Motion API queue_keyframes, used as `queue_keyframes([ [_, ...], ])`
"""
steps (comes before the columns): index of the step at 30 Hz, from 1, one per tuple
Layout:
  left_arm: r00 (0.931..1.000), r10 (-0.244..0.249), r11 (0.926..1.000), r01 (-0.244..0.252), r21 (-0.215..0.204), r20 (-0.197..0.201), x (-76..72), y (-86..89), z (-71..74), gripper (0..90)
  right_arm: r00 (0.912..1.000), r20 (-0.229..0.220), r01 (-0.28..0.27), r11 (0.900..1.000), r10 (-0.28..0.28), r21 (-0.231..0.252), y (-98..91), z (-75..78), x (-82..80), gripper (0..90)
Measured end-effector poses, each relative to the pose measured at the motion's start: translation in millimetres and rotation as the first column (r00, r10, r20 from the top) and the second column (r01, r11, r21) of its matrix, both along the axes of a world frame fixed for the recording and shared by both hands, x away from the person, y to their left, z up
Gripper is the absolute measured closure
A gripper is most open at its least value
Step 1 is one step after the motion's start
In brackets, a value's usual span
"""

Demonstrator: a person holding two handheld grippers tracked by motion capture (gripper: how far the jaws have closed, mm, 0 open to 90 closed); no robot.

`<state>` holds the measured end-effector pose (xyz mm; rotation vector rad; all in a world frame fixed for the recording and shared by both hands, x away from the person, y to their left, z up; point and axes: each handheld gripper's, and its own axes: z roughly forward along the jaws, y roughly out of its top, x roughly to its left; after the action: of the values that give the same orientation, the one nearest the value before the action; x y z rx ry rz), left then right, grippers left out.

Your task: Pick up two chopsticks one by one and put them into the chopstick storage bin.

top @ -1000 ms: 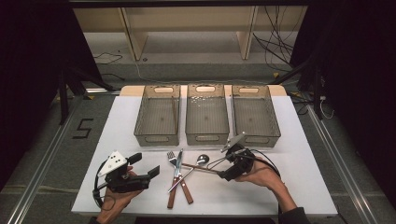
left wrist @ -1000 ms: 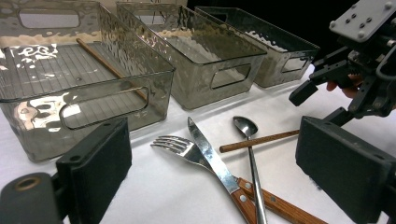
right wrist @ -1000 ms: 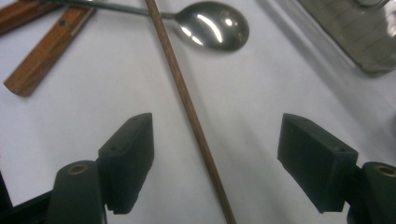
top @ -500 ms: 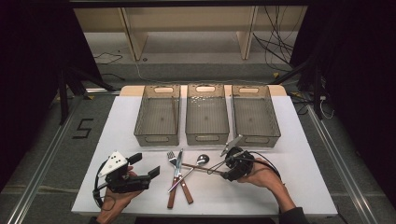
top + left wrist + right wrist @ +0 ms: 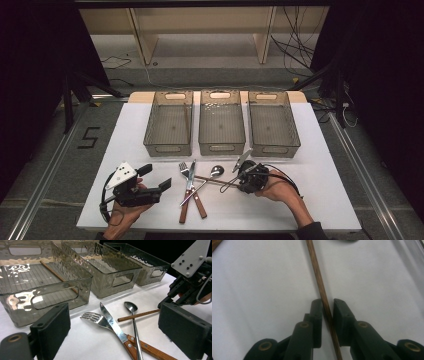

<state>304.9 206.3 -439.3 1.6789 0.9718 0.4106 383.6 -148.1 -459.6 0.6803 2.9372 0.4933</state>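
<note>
High view, near edge: the person's two hands come in over the white desk (image 5: 330, 200), the left gripper (image 5: 150, 182) at the left and the right gripper (image 5: 235, 181) at the right.
Left fingers: spread wide with nothing between them, held just above the desk and aimed at the cutlery.
Right fingers: they have just been closing and now pinch the wooden chopstick (image 5: 322, 293); in the right gripper view one finger (image 5: 317, 320) stands on each side of the stick, tight against it.
Chopstick position: it lies flat on the desk and runs from the right fingers toward the cutlery, its free end reaching under the spoon (image 5: 131, 308) in the left gripper view.
Cutlery: a fork (image 5: 186, 172) and a knife (image 5: 191, 176) with wooden handles lie crossed between the two grippers, with the spoon just to their right.
Left bin (image 5: 150, 135): clear and smoky, it holds one wooden stick (image 5: 56, 273) lying along its floor.
Middle bin (image 5: 205, 140): whether anything lies in it I cannot tell.
Right bin (image 5: 295, 135): nothing can be made out in it.
Bin row: the three stand side by side beyond the cutlery, close together, toward the far edge of the desk.
</note>
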Motion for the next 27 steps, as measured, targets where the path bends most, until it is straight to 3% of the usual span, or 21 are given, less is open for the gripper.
queue_keyframes([
  [11,1.0,-0.001,1.0,0.001,0.0,-0.001,0.1,0.1,0.0,10.2,0.995,0.024,-0.096,0.9949,0.097,-0.032,3.7,1.0,-4.7,85.7],
  [27,1.0,0.004,1.0,-0.004,-0.002,-0.003,0.3,0.2,-0.3,10.2,0.9967,0.075,-0.039,0.9954,0.033,0.088,2.5,22.5,-0.1,85.9],
])
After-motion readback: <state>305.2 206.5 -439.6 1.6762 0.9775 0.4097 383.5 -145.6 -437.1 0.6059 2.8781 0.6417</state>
